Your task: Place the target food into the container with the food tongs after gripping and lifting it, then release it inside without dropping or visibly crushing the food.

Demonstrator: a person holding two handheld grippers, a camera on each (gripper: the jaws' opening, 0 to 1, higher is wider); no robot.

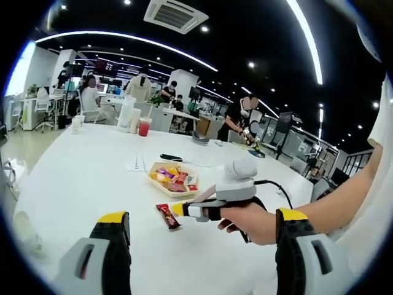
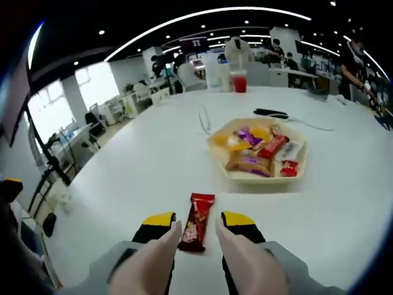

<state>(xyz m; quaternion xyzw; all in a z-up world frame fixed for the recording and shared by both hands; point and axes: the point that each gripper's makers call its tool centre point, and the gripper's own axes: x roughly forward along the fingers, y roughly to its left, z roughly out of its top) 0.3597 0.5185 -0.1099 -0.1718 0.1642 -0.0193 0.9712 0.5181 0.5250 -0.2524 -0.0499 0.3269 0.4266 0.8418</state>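
Red snack bar (image 2: 196, 230) between gripper (image 2: 198, 228) jaws

Smooth white table top (image 2: 141, 166) with a soft sheen. Glossy red foil-like wrapper on the snack bar (image 2: 196, 230). Shiny crinkled plastic on the packets (image 2: 261, 152), heaped in a pale matt tray (image 2: 218, 142). Matt grey plastic on the right gripper (image 2: 198, 230), yellow tips. Same plastic look on the left gripper (image 1: 202, 222).
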